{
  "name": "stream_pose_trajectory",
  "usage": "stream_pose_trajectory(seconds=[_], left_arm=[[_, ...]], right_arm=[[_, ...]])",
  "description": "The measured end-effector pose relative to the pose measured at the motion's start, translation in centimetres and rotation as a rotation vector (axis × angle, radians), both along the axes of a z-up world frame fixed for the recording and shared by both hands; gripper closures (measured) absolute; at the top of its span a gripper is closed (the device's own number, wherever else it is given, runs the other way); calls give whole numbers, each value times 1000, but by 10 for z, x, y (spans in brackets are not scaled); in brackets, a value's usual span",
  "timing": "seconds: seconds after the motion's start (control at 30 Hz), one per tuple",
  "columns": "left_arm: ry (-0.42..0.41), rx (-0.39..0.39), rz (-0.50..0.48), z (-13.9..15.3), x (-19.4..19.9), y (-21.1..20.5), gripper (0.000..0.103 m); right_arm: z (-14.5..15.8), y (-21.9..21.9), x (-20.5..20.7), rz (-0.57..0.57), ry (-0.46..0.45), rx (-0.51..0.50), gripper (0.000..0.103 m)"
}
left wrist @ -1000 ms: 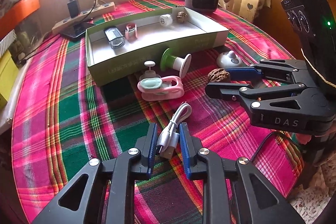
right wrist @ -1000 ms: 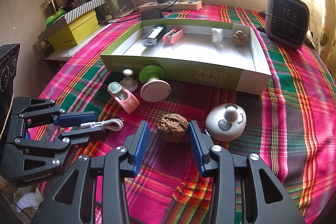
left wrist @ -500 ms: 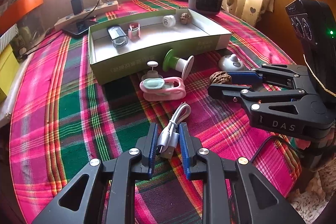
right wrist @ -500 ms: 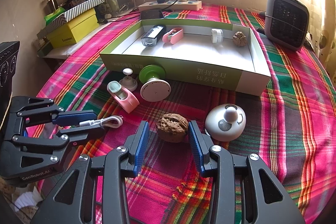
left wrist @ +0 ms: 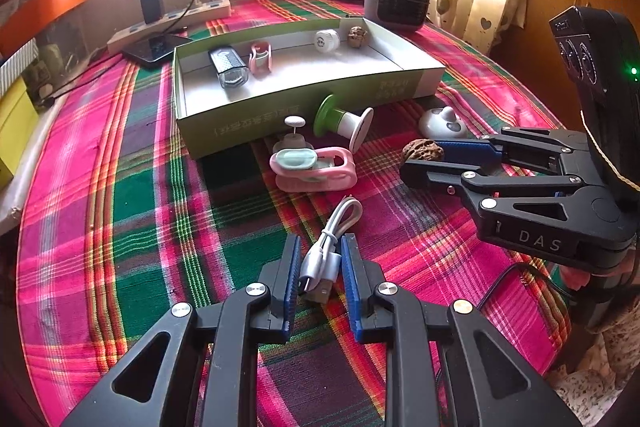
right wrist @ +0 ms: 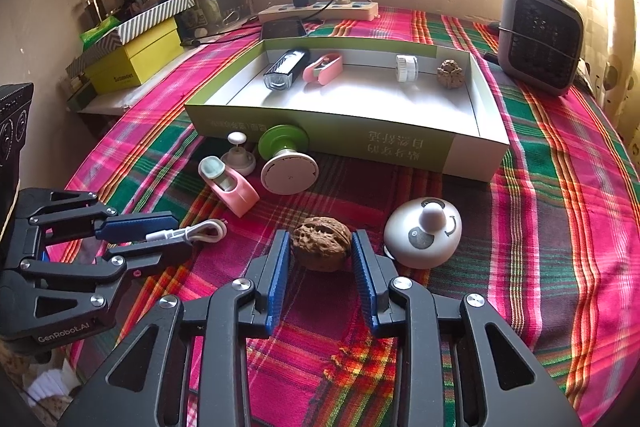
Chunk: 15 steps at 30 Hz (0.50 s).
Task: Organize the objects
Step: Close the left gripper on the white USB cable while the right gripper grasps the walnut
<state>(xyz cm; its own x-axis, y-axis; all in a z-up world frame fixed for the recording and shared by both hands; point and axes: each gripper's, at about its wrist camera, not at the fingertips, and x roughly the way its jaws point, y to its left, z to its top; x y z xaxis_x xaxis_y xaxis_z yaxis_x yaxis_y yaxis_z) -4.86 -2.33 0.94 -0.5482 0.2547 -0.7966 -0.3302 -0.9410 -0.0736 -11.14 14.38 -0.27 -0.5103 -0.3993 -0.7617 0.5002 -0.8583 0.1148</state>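
Note:
My left gripper (left wrist: 320, 255) is shut on a coiled white USB cable (left wrist: 326, 251) and holds it by the plug end just above the plaid cloth. It also shows in the right wrist view (right wrist: 176, 239). My right gripper (right wrist: 320, 247) is shut on a brown walnut (right wrist: 321, 242), which also shows in the left wrist view (left wrist: 422, 150). A green-and-white box tray (right wrist: 352, 143) behind holds a small torch (right wrist: 285, 69), a pink clip (right wrist: 323, 67), a white spool (right wrist: 406, 67) and a second walnut (right wrist: 450, 74).
In front of the tray lie a pink clip with a mint pad (right wrist: 228, 187), a small white knob (right wrist: 238, 157), a green-and-white spool (right wrist: 285, 163) and a white dome (right wrist: 422, 233). A grey heater (right wrist: 540, 37), a power strip (right wrist: 320, 11) and stacked boxes (right wrist: 136, 59) stand behind.
The right jaws have closed in onto the walnut. The left gripper has lifted a little with the cable in it.

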Motion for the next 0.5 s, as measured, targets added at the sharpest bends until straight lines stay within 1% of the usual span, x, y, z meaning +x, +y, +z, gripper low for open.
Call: stream_pose_trajectory(seconds=[0.17, 0.33, 0.37, 0.5], left_arm=[[-3, 8, 8, 0, -1, -1, 85], [-2, 11, 12, 1, 0, -2, 86], [-1, 12, 14, 1, 0, -2, 88], [1, 19, 13, 3, 1, -1, 88]], right_arm=[[0, 0, 0, -1, 0, -1, 70], [2, 3, 0, -8, 4, -9, 70], [2, 3, 0, -9, 4, -11, 70], [2, 3, 1, -10, 8, -14, 70]])
